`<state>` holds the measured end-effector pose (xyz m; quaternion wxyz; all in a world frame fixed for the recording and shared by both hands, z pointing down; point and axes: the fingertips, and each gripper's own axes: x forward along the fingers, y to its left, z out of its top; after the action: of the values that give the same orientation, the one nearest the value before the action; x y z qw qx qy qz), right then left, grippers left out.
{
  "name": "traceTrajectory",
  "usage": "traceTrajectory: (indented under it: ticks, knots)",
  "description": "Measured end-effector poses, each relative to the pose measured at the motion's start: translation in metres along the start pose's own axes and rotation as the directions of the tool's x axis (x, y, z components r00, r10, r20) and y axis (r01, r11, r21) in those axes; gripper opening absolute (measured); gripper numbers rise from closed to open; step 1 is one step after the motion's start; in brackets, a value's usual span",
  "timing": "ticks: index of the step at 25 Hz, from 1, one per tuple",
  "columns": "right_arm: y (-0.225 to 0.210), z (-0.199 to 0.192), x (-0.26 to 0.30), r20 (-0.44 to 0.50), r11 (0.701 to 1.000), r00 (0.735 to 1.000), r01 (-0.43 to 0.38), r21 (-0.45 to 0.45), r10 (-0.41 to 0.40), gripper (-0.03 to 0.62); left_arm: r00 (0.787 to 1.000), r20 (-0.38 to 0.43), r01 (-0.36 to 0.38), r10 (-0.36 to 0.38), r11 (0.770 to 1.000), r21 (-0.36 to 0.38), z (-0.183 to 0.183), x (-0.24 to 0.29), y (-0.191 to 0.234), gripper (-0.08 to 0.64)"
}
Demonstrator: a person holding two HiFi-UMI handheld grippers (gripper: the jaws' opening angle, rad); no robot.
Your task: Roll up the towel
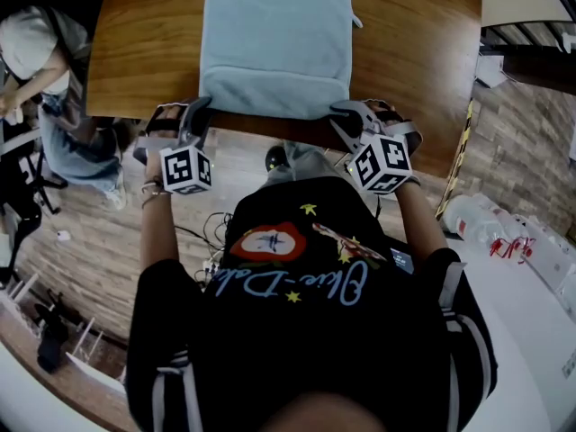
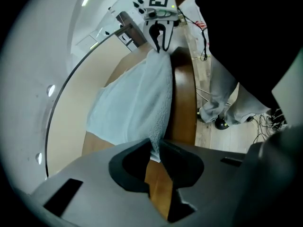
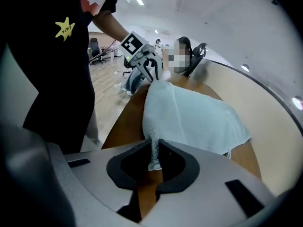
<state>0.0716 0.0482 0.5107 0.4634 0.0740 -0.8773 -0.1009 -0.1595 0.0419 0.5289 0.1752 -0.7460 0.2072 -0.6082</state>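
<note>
One light-blue towel [image 1: 274, 39], spread flat on the wooden surface [image 1: 144, 52] in the upper middle of the head view. Long axis from top to bottom of the frame, with the near short edge along the lower edge of the surface. Two grippers, one at each near corner. Left gripper [image 1: 200, 113] at the lower left corner, clamped on the towel's edge. Right gripper [image 1: 346, 115] at the lower right corner, jaws likewise pinched on the cloth. Near edge stretched between both.

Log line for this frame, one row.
left gripper: jaws shut on towel near-left corner | right gripper: jaws shut on near-right corner | towel: spread on table, unrolled
</note>
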Motion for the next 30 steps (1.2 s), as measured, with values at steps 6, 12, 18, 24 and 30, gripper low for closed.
traceTrajectory:
  ticks: [6,12,18,24,30]
  knots:
    - [-0.017,0.008,-0.016,0.205,0.94,0.973,-0.164,0.3,0.104,0.023,0.991,0.062,0.123,-0.116,0.986,-0.115,0.0,-0.008,0.004,0.044]
    - [-0.054,0.007,-0.022,0.281,0.889,0.954,-0.214,0.404,0.102,0.023,0.967,0.146,0.241,-0.207,0.931,-0.273,0.003,-0.012,0.023,0.043]
    - [-0.087,0.008,-0.015,0.325,0.866,0.944,-0.216,0.451,0.067,0.023,0.948,0.211,0.307,-0.238,0.856,-0.416,-0.001,-0.011,0.044,0.044]
    - [-0.106,0.006,-0.002,0.258,0.857,0.966,-0.144,0.495,0.014,0.023,0.943,0.198,0.327,-0.267,0.853,-0.407,-0.008,0.001,0.067,0.044]
    - [-0.115,-0.001,0.006,0.127,0.872,0.991,-0.03,0.489,-0.037,0.025,0.954,0.141,0.295,-0.263,0.904,-0.309,-0.01,0.023,0.088,0.046]
